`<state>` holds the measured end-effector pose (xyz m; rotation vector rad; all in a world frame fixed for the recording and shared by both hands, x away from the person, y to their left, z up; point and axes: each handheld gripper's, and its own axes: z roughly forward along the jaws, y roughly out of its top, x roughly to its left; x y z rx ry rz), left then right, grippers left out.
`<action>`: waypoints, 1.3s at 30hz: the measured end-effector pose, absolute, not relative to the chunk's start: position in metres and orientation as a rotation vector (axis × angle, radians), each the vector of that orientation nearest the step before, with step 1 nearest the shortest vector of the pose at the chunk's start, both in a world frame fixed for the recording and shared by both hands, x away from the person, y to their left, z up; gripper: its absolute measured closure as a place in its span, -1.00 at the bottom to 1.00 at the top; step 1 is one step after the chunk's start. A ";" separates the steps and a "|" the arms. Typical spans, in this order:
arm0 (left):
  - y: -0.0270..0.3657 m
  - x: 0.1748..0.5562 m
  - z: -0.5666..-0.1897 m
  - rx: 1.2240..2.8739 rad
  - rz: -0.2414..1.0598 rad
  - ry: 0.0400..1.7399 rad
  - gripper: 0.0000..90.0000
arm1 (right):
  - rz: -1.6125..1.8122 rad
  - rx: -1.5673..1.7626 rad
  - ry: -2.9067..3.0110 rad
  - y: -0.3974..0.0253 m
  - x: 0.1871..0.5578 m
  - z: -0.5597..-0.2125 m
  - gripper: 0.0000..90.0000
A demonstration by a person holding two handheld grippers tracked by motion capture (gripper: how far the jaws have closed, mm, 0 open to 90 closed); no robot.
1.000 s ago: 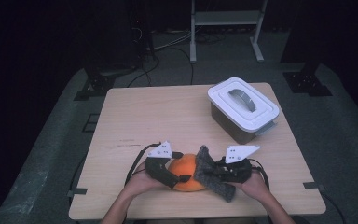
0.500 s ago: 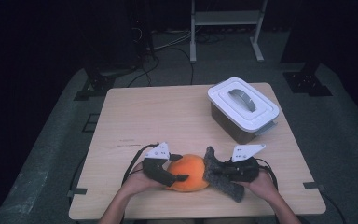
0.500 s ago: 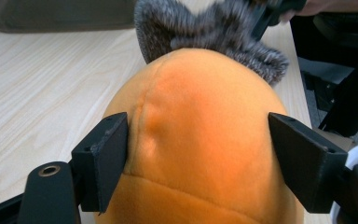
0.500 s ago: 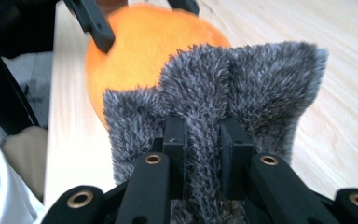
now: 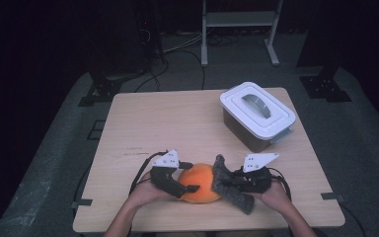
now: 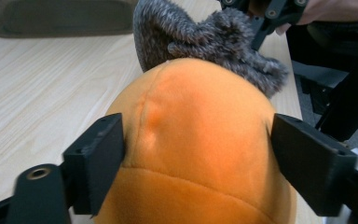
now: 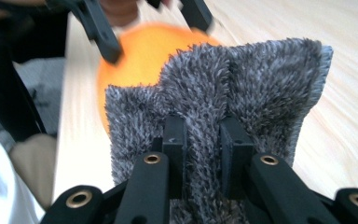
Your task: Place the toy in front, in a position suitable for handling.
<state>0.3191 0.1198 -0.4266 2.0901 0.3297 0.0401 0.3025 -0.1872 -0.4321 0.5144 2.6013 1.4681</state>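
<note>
A round orange plush [image 5: 202,181] [image 6: 196,140] rests on the wooden table [image 5: 168,123] near its front edge. My left gripper [image 5: 193,183] [image 6: 198,144] is shut on it, with one black jaw pressed against each side. A grey furry cloth [image 5: 233,191] [image 7: 242,79] lies against the right side of the plush, its top end sticking up. My right gripper [image 5: 227,183] [image 7: 203,135] is shut on a fold of this cloth. The left gripper view has the grey cloth [image 6: 205,37] just behind the plush. In the right gripper view the orange plush [image 7: 140,46] lies beyond the cloth.
A white lidded box [image 5: 256,113] with a grey handle stands at the table's back right; its base [image 6: 56,18] also appears in the left gripper view. Bare tabletop spreads across the middle and left. Both hands sit at the front edge. Stands and cables are on the floor behind.
The two grippers have drawn slightly apart, left going left and right going right. A left jaw now lies across the front of the plush. The plush and cloth have hardly moved.
</note>
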 end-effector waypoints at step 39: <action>0.109 0.314 -0.419 2.090 0.100 0.298 -0.44 | 1.529 0.452 2.519 -0.185 0.299 -0.415 0.66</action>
